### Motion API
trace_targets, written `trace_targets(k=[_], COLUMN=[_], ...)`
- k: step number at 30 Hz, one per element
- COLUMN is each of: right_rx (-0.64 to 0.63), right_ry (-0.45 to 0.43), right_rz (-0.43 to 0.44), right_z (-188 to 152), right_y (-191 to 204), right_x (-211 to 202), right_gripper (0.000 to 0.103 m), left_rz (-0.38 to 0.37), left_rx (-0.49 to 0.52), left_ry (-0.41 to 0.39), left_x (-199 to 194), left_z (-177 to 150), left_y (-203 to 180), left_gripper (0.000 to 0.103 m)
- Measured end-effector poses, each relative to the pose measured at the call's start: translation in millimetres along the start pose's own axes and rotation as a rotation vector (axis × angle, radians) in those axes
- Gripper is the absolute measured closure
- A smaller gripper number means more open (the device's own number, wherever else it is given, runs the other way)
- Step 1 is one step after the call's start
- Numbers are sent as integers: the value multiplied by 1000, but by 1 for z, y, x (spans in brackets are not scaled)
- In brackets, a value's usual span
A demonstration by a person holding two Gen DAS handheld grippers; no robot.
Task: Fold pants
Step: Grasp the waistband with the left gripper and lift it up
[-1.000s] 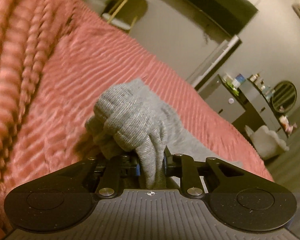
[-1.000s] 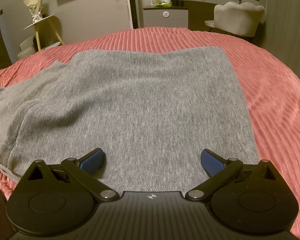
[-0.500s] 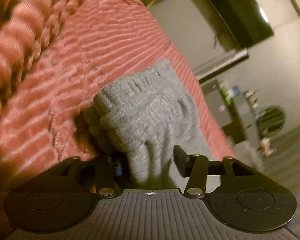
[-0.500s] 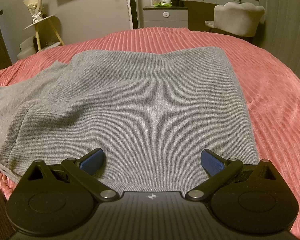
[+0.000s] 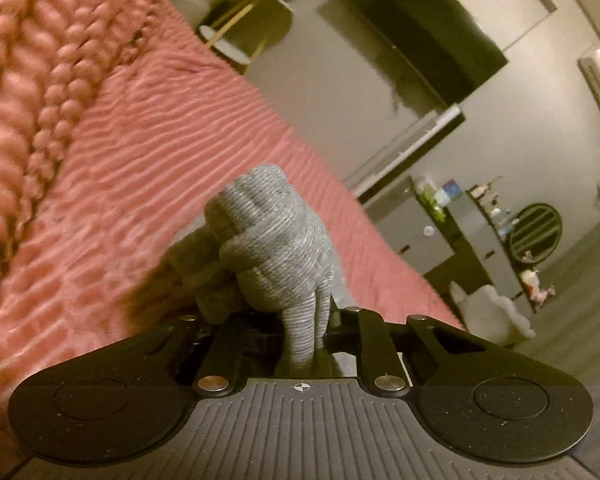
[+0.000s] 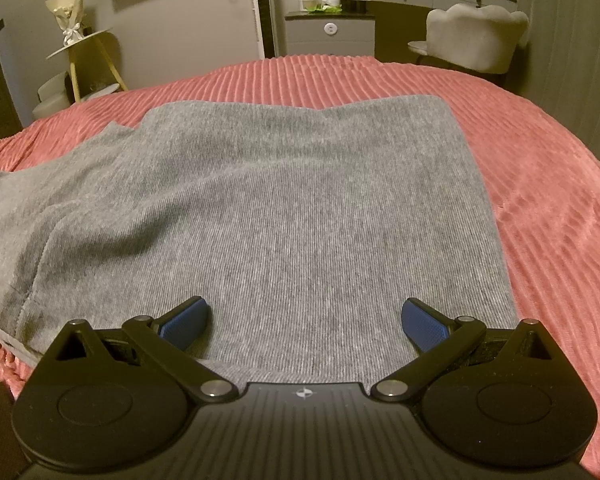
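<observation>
Left gripper (image 5: 304,320) fingers, parted half a second ago, again clamp the bunched pants (image 5: 272,248); right gripper (image 6: 304,316) fingers remain apart, so the fold is ready to carry over.

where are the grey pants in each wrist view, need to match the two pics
Left wrist: the grey pants sit at centre, a bunched end clamped in the left gripper, raised over the pink bedspread.
Right wrist: the same pants lie spread flat across the middle, with the open right gripper over their near edge.
Shared landmark: the white tufted chair beside the grey dresser.
</observation>
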State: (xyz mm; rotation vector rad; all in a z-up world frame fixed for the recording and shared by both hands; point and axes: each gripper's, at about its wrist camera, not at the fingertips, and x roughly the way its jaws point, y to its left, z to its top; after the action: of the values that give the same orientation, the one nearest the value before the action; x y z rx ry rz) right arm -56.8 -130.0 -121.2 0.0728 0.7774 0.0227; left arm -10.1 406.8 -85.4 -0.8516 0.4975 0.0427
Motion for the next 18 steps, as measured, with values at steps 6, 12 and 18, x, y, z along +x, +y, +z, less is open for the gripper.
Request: trace_targets(k=[6, 12, 18], right_rx=[62, 294, 471], right_ry=[-37, -174, -315], right_rz=[6, -2, -49], right_z=[6, 14, 10], right_y=[-8, -53, -102], right_x=[-14, -50, -88], right_gripper=[1, 1, 1], left_rz=[-27, -195, -333], left_rx=[171, 441, 723], left_ry=[-24, -50, 80], left_x=[-15, -29, 13], left_z=[-2, -40, -160], left_y=[-75, -213, -336], left_gripper=[86, 86, 85])
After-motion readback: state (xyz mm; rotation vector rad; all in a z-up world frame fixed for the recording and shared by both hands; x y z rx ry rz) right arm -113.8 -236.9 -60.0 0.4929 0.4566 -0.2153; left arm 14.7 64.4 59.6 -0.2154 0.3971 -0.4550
